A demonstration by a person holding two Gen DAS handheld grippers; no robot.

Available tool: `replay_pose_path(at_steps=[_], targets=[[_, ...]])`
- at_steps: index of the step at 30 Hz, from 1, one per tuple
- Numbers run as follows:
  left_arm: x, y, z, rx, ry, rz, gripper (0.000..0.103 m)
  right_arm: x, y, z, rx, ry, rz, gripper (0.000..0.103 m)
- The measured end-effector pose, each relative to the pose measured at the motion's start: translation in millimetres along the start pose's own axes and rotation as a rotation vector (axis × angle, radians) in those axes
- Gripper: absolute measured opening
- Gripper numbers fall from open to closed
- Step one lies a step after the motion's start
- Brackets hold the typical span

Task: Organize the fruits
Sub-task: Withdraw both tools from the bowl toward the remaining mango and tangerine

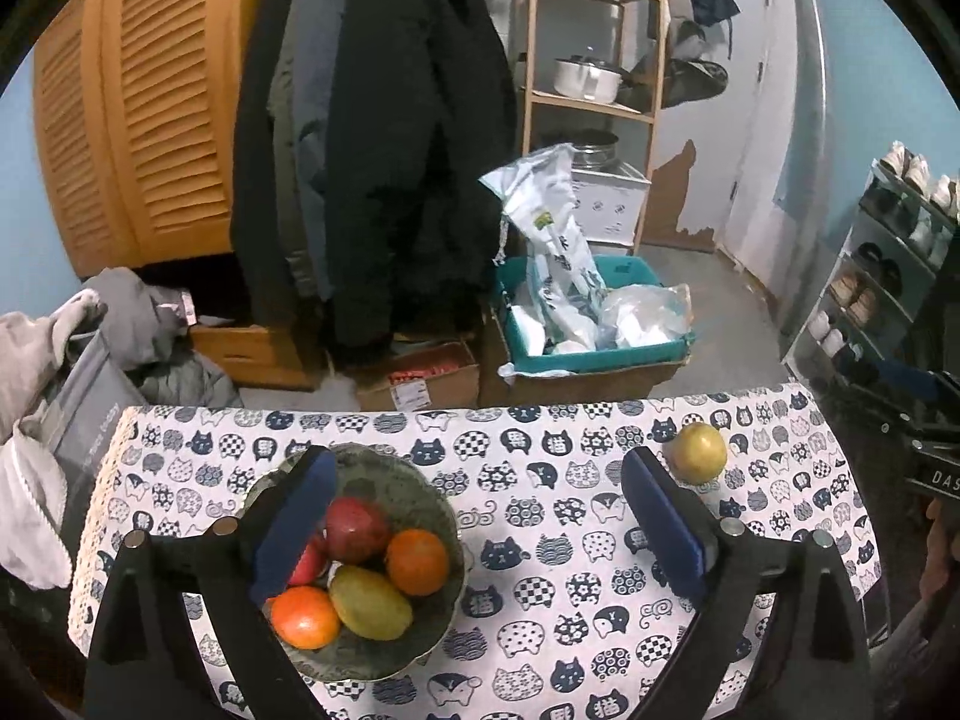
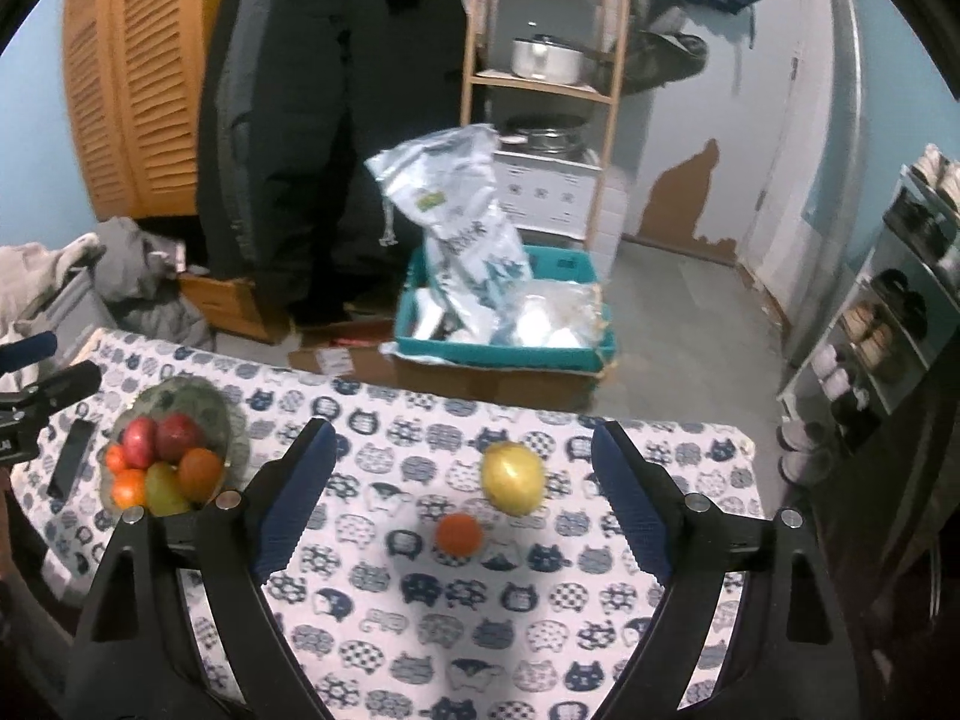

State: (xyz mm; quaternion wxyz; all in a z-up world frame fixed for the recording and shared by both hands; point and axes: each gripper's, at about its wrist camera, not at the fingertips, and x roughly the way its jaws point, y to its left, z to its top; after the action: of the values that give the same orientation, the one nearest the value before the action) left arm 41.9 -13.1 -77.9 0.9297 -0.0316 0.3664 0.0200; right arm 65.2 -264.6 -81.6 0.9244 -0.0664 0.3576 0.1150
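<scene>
A glass bowl [image 1: 432,516] on the cat-print tablecloth holds red apples [image 1: 355,528], two oranges [image 1: 417,561] and a yellow-green mango [image 1: 369,602]. It also shows in the right wrist view [image 2: 231,420]. My left gripper [image 1: 477,516] is open and empty above the table, its left finger over the bowl. A yellow-green pear [image 1: 698,452] lies far right. In the right wrist view the pear [image 2: 513,477] and a small orange [image 2: 459,534] lie between the open fingers of my right gripper [image 2: 459,492], which hovers empty above them.
A black phone [image 2: 69,465] lies left of the bowl. Beyond the table's far edge are a teal crate of bags [image 1: 594,324], cardboard boxes, hanging coats [image 1: 372,138], a wooden shelf [image 1: 591,60] and a shoe rack [image 1: 882,276] on the right.
</scene>
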Motion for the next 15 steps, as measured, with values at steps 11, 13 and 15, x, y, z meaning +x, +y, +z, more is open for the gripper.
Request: replay_pose_path(at_steps=[11, 13, 15], targets=[[26, -40, 6, 0.046, 0.034, -0.012, 0.096, 8, -42, -13, 0.064, 0.039, -0.044, 0.086], [32, -46, 7, 0.046, 0.044, -0.020, 0.096, 15, -47, -16, 0.070, 0.059, -0.052, 0.086], [39, -52, 8, 0.053, 0.052, -0.018, 0.096, 22, -50, -18, 0.070, 0.078, -0.055, 0.086]])
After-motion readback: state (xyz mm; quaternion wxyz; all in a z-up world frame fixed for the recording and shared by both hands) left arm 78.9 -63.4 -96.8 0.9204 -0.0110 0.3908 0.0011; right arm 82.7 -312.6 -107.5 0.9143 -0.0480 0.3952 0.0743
